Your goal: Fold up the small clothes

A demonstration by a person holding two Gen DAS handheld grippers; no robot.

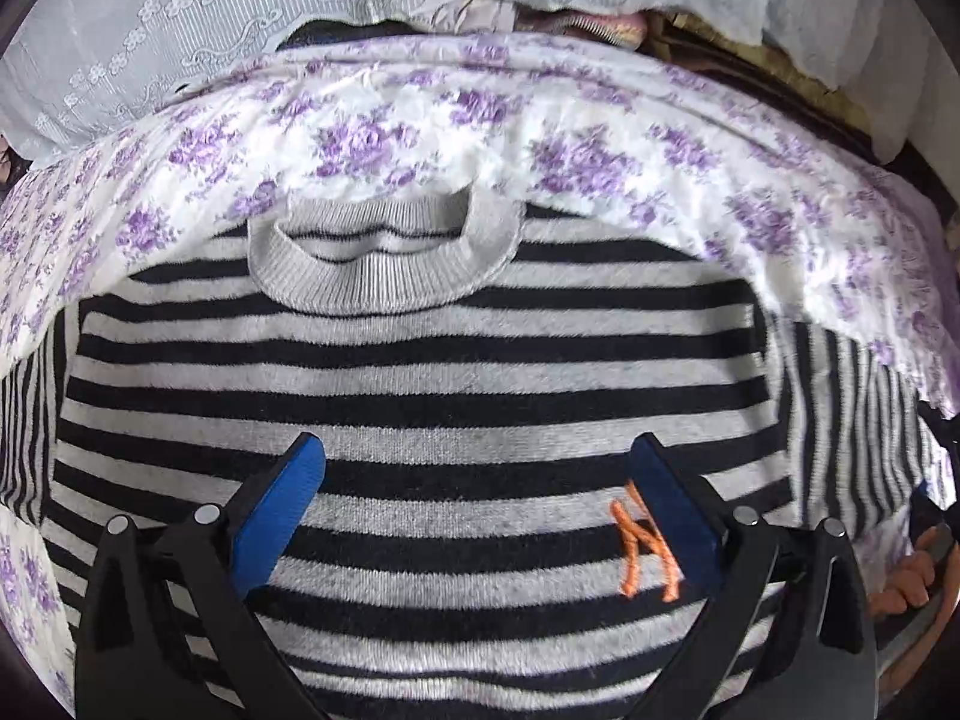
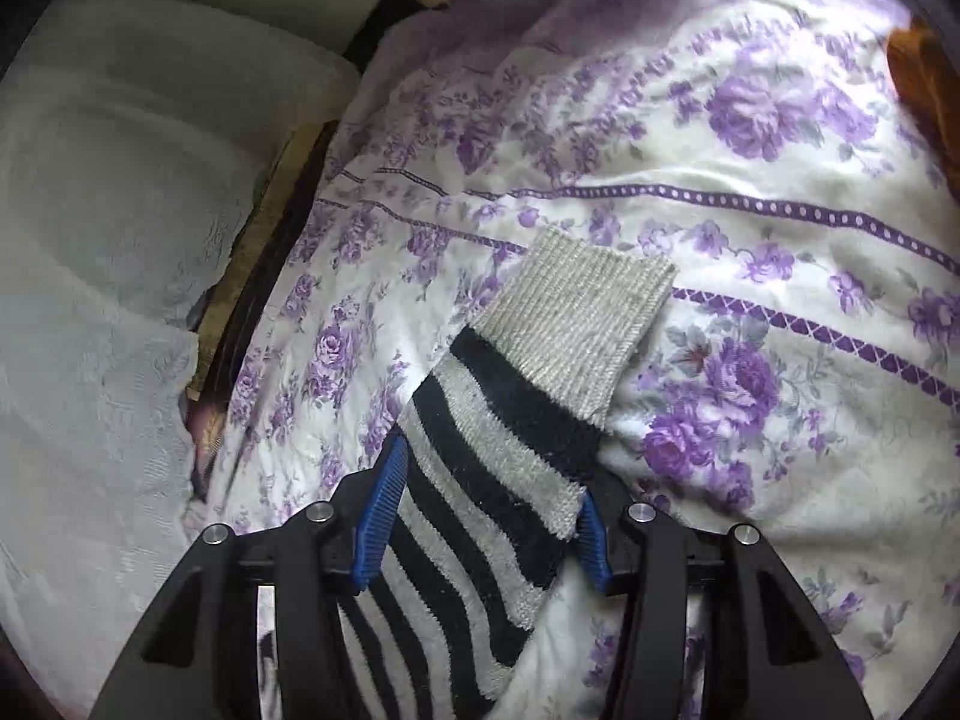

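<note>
- Striped sweater (image 1: 420, 372) flat on floral sheet (image 1: 570, 138), grey collar (image 1: 384, 276) at far end.
- Left gripper (image 1: 480, 492) above sweater chest, jaws spread wide, nothing between pads; orange stitching (image 1: 645, 546) beside right pad.
- Right gripper (image 2: 486, 516) half closed around sweater sleeve (image 2: 480, 480); contact unclear, grip cannot be told.
- Grey cuff (image 2: 576, 324) beyond fingertips, on sheet.

Soft, even daylight falls on the striped sweater (image 1: 420, 372) in the left wrist view, where the knit reads sharp at centre and the floral sheet (image 1: 600, 138) bends and smears toward the black fisheye rim. The right wrist view is dimmer at left, with the pale curtain (image 2: 120, 240) grey and soft. Its sheet glares near-white at upper right, and the sleeve (image 2: 510, 420) casts only faint shadow.
</note>
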